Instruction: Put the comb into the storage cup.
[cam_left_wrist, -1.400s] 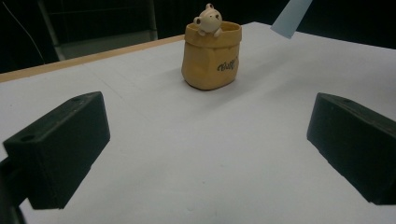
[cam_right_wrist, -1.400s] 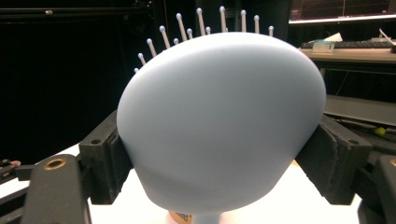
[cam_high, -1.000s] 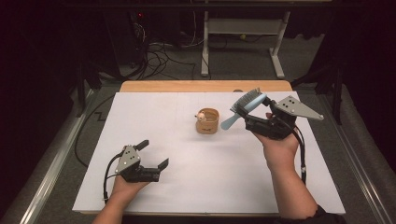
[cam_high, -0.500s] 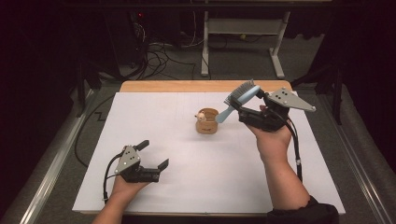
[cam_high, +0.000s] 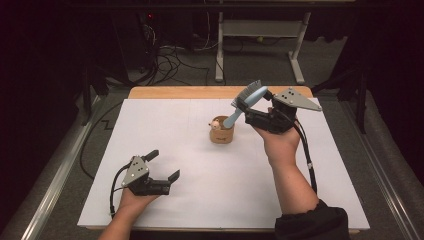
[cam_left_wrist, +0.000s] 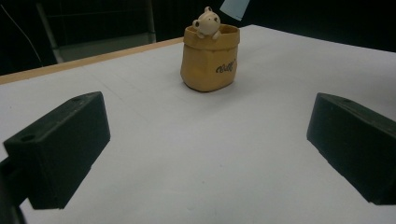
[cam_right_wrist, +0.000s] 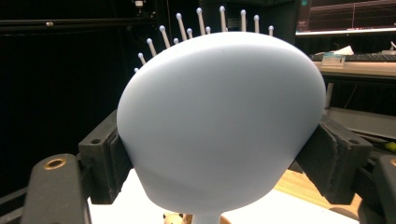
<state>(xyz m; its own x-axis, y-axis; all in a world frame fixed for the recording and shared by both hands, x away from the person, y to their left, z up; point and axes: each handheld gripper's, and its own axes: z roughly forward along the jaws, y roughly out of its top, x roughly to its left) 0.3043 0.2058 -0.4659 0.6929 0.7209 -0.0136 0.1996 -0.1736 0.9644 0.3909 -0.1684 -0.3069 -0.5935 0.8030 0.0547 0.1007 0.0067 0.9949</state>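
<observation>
the right gripper (cam_high: 248, 103), jaws clenched on the light-blue hairbrush (cam_high: 245, 104), has carried its handle closer over the bear cup (cam_high: 221, 131); insertion looks near. left gripper (cam_high: 162, 165) rests released.

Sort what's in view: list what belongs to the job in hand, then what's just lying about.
In the job:
- light blue hairbrush, clamped by its head in the right gripper
- tan bear cup, under the brush handle's tip

Lying about:
- left gripper, open, idle on the white table cover
- floor cables
- grey desk frame
</observation>
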